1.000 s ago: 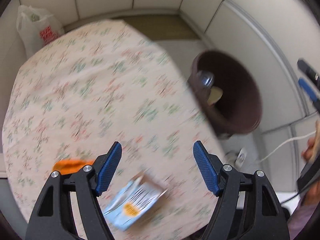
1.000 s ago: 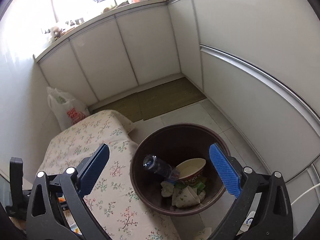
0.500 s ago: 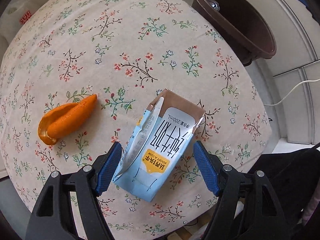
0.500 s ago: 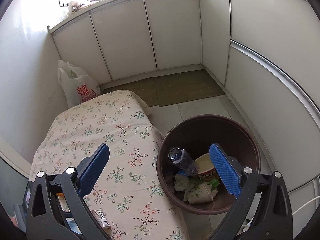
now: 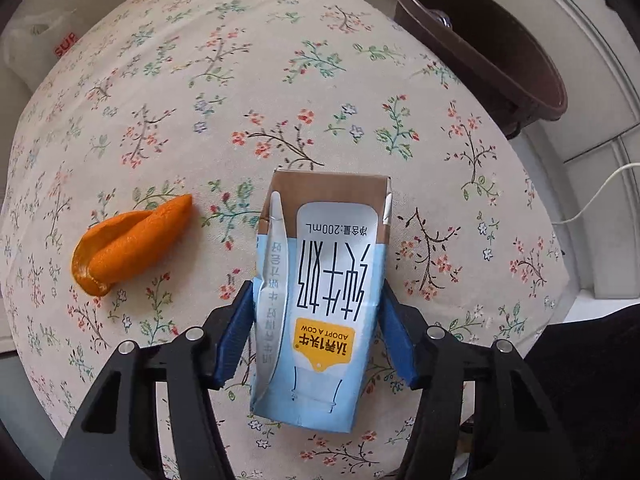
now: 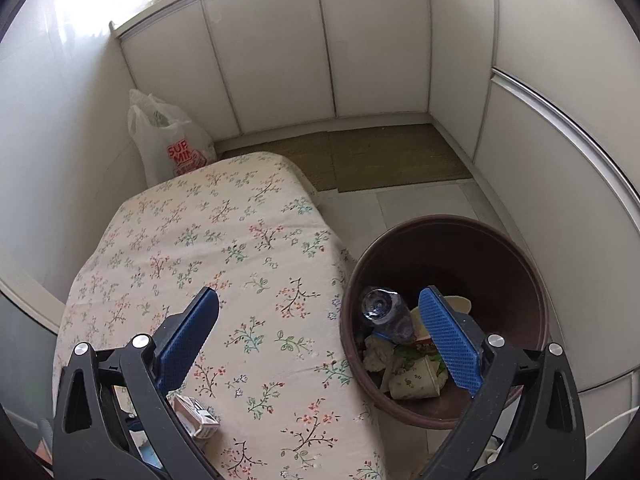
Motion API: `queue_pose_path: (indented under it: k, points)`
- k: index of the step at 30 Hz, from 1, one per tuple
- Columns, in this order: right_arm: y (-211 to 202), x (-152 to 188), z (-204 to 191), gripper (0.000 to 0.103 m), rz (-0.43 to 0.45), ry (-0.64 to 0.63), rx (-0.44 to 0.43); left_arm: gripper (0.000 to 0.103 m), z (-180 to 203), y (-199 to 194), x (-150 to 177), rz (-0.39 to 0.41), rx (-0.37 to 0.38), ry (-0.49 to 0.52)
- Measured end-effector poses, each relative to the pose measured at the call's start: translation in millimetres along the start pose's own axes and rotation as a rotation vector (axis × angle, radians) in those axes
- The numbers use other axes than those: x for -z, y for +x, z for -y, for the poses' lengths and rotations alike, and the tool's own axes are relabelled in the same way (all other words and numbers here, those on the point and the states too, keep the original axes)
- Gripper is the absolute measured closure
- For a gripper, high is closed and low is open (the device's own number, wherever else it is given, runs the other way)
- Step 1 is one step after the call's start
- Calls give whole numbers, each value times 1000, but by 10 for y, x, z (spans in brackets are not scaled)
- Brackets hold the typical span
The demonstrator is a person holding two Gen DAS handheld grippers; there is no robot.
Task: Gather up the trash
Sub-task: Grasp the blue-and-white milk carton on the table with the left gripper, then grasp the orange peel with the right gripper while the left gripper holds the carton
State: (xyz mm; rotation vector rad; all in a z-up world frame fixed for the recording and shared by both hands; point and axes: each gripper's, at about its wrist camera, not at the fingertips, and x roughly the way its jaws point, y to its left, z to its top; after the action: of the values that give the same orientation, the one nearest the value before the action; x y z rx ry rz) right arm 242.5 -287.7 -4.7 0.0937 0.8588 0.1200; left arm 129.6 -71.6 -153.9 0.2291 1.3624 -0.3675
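A: Fingers first. Left gripper [image 5: 316, 332] straddles the carton [image 5: 324, 292], blue pads at both of its sides. The jaws have just been closing with the carton between them. Right pad looks touching, left one is at the torn flap; can't tell if it's a firm squeeze yet.

B: Right gripper [image 6: 324, 340]?

A: Wide apart, nothing between, hanging over the table edge [image 6: 332, 264] and the bin [image 6: 532, 280].

B: Step?

A: Grasping the carton. It lies flat on the cloth at the near end of the table, peel [image 5: 128, 240] to its left, apart from it.

B: Which way does it point?

A: Long axis runs along the gripper's line, away from the camera. Brown opened top points to the far end, bottom sits between the pads.

B: Next?

A: I'd guess finish the squeeze, lift, carry right to the bin. Carton's crumpled and soft, so the grip could slip or crush it. Peel is left after that.
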Motion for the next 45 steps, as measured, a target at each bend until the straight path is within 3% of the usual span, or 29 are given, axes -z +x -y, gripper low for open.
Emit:
queue_pose_path:
  k: [7, 14, 20, 22, 29, 31, 33, 36, 45]
  points:
    - [454, 128, -687, 7, -123, -197, -59, 45, -772, -634, 504, 169, 9, -275]
    - [921, 563, -1697, 7, -294, -514, -201, 44, -1546, -1478, 624, 441, -47, -502]
    - [1004, 1057, -2554, 7, -290, -865, -287, 44, -1839, -1515, 719, 474, 21, -606]
    - [1032, 1180, -2733, 7, -298, -930, -299, 44, -1886, -1545, 717, 481, 36, -617]
    - [1257, 1264, -2921, 11, -326, -924, -280, 44, -1909, -1673, 785, 509, 72, -620]
    - [1324, 1261, -2922, 20, -358, -885, -298, 44, -1927, -1672, 794, 516, 76, -624]
    - [1343, 1181, -2870, 43, -369, -822, -325, 44, -1962, -1676, 801, 522, 81, -630]
    - [1359, 1094, -2794, 66, -375, -747, -325, 44, -1991, -1679, 817, 524, 87, -639]
    - [1291, 935, -2547, 72, -357, -646, -305, 44, -1996, -1620, 796, 517, 90, -656]
